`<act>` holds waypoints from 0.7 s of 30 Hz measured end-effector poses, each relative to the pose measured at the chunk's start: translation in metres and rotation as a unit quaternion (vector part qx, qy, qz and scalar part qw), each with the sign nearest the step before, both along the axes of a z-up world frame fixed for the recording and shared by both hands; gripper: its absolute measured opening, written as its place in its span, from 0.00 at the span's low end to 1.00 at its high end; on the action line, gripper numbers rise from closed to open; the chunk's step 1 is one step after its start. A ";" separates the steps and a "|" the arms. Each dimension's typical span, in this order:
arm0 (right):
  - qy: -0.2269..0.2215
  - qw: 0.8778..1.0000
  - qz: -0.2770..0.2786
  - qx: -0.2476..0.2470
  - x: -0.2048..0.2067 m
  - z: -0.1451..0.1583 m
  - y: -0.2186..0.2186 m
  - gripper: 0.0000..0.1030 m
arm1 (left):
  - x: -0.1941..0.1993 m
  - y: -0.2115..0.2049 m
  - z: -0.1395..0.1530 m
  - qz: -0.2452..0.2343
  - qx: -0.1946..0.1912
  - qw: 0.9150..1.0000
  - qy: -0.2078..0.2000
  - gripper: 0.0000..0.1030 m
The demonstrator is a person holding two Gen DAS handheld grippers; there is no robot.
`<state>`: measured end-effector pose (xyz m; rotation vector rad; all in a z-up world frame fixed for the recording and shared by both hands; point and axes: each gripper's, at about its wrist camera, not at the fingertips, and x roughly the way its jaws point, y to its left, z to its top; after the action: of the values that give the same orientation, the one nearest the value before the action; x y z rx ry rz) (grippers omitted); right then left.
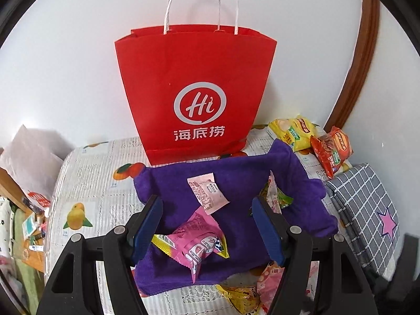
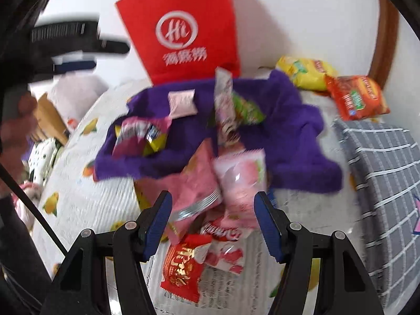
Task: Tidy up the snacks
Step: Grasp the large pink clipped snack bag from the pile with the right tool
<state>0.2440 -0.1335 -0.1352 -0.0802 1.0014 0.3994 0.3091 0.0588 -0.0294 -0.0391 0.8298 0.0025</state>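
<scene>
A red paper bag (image 1: 194,92) with white handles stands at the back of the table, also in the right wrist view (image 2: 181,34). A purple cloth (image 1: 236,176) lies in front of it with snack packets on it. My left gripper (image 1: 207,204) is open above a pink packet (image 1: 197,241) and a small pale pink packet (image 1: 207,191). My right gripper (image 2: 212,199) is open, with pink packets (image 2: 199,186) between its fingers and a red packet (image 2: 181,265) below. A yellow chip bag (image 2: 307,73) and an orange chip bag (image 2: 357,97) lie at the back right.
The table has a white fruit-print cover (image 1: 86,181). A grey checked cushion (image 1: 365,210) lies at the right. A brown curved frame (image 1: 359,60) runs up the wall. Clutter and a cardboard box (image 2: 50,118) sit off the table's left edge. The left gripper (image 2: 78,39) shows at upper left in the right wrist view.
</scene>
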 end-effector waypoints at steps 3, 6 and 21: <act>0.000 1.000 0.022 -0.020 -0.003 -0.014 0.015 0.62 | -0.001 0.001 0.002 0.000 -0.003 1.000 -0.001 0.67; 0.000 0.998 0.047 -0.041 -0.003 -0.025 0.029 0.63 | -0.001 0.006 0.002 0.005 -0.006 1.000 -0.001 0.67; -0.033 0.997 0.049 -0.056 0.010 -0.036 0.050 0.59 | 0.000 0.016 0.003 0.008 -0.014 1.000 -0.001 0.67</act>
<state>0.2543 -0.0830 -0.1715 -0.2432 0.9569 0.4277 0.3091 0.0749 -0.0268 -0.0717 0.8280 0.0050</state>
